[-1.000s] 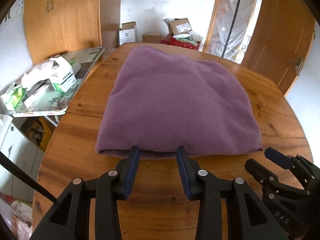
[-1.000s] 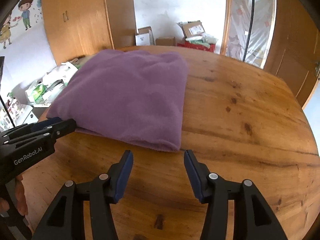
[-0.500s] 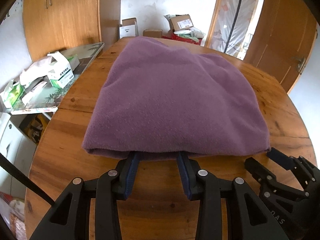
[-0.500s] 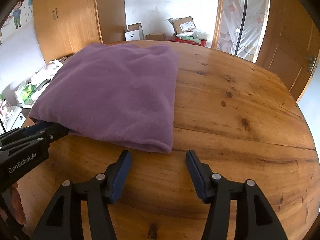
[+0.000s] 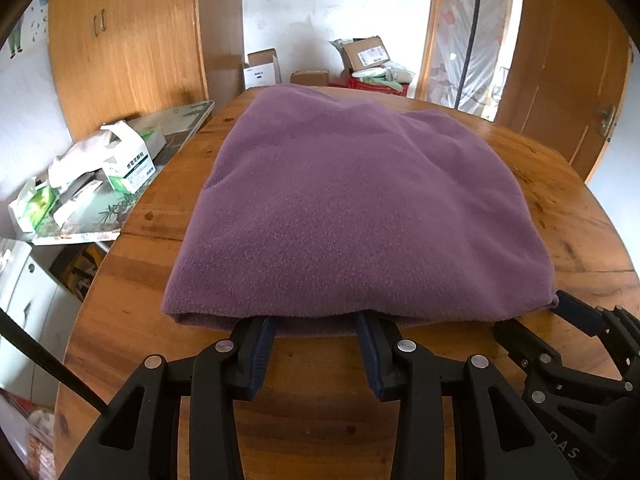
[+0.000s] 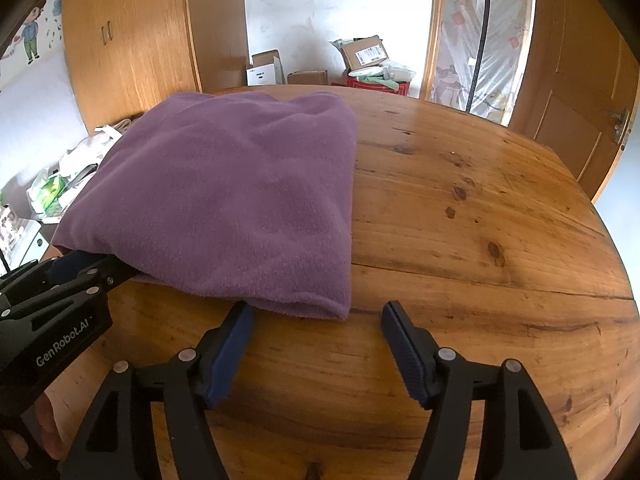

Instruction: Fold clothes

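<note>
A folded purple fleece garment [image 5: 360, 208] lies flat on the round wooden table [image 5: 568, 200]; it also shows in the right wrist view [image 6: 224, 200]. My left gripper [image 5: 316, 326] is open, its fingertips tucked under the garment's near edge. My right gripper [image 6: 318, 312] is open at the garment's near right corner, its left fingertip touching the hem and its right finger over bare wood. The right gripper shows in the left wrist view [image 5: 576, 320] at the corner. The left gripper shows in the right wrist view [image 6: 80, 268] at the near left edge.
A side shelf [image 5: 132, 176] left of the table holds tissue boxes and packets. Cardboard boxes [image 5: 364, 56] and a red crate sit on the floor beyond the table. A wooden wardrobe [image 5: 132, 40] stands at the back left and a door [image 5: 576, 72] at the right.
Both grippers have moved forward to the garment's near edge. The left fingertips have slid under the hem and the right gripper has reached the near right corner.
</note>
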Demonstrator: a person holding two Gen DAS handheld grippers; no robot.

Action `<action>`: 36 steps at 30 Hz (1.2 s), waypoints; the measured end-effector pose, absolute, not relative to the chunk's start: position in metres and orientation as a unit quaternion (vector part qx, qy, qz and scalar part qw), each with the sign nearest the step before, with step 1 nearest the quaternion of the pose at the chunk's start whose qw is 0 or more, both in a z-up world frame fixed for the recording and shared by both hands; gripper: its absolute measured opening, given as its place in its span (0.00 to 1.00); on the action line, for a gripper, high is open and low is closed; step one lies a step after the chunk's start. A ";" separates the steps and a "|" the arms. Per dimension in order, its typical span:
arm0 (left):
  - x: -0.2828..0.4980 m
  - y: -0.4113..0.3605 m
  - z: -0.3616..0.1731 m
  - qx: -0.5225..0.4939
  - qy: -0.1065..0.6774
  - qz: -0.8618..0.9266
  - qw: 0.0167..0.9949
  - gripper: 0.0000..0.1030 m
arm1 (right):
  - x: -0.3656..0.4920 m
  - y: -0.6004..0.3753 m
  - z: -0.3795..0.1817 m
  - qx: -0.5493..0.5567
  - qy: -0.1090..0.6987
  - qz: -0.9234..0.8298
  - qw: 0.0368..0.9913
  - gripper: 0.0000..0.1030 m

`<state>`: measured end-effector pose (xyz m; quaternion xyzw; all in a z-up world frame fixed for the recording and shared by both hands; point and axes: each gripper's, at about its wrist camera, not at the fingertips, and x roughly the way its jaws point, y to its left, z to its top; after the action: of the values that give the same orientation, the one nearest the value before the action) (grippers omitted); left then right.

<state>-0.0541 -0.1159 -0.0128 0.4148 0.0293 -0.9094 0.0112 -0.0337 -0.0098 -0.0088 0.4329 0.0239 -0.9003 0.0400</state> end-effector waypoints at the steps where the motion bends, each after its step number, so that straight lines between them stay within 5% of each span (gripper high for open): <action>1: -0.054 -0.116 -0.013 0.415 0.031 -0.909 0.012 0.39 | -0.034 -0.010 -0.009 0.433 0.024 -0.900 0.040 0.66; 36: -0.055 -0.113 -0.013 0.416 0.035 -0.908 0.031 0.41 | -0.034 -0.011 -0.009 0.435 0.021 -0.900 0.038 0.70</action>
<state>-0.0546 -0.1127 -0.0131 0.4160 0.0352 -0.9082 0.0313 -0.0341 -0.0113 -0.0087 0.4345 0.0208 -0.8996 0.0383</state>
